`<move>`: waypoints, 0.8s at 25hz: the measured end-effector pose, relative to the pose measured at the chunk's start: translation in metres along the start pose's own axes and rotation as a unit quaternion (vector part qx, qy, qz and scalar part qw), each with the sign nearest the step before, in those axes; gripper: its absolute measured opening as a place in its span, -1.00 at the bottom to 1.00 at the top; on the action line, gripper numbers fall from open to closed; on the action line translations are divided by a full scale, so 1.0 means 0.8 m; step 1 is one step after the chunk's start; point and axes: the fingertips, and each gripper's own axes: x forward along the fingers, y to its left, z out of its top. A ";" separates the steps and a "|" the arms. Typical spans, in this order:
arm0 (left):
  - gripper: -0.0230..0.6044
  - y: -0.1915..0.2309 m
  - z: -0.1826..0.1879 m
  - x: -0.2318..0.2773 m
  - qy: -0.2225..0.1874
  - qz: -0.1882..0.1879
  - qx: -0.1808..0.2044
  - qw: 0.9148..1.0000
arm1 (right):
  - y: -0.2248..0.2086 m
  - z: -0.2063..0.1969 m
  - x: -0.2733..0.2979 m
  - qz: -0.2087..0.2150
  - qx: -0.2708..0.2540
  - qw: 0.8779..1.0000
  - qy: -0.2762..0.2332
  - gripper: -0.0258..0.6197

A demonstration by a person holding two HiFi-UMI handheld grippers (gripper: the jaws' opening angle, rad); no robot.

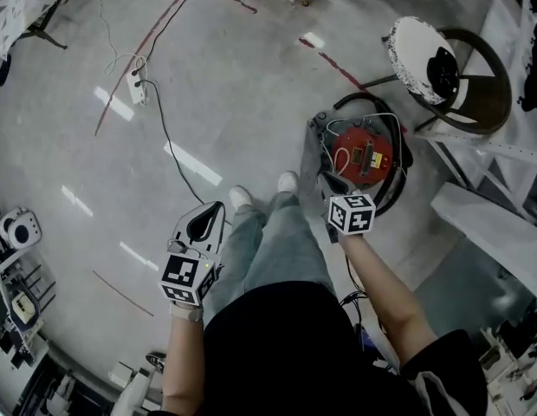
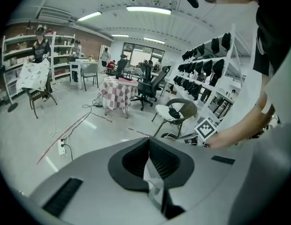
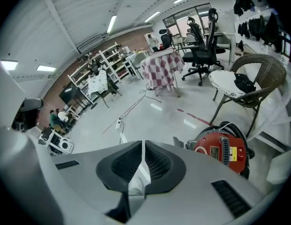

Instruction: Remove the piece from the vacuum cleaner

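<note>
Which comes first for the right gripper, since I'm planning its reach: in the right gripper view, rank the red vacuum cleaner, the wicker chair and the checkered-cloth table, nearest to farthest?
1. The red vacuum cleaner, on the floor just ahead, to the right.
2. The wicker chair, behind the vacuum, far right.
3. The checkered-cloth table, deep in the room, centre.
</note>
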 end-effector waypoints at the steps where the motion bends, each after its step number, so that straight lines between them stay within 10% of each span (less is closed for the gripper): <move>1: -0.87 0.000 -0.009 0.004 0.004 -0.006 0.003 1.000 | -0.008 -0.006 0.007 -0.009 0.002 1.000 0.004 -0.83; 20: -0.87 0.008 -0.190 0.091 0.084 -0.055 -0.035 0.994 | -0.130 -0.128 0.134 -0.103 0.045 0.992 0.059 -0.70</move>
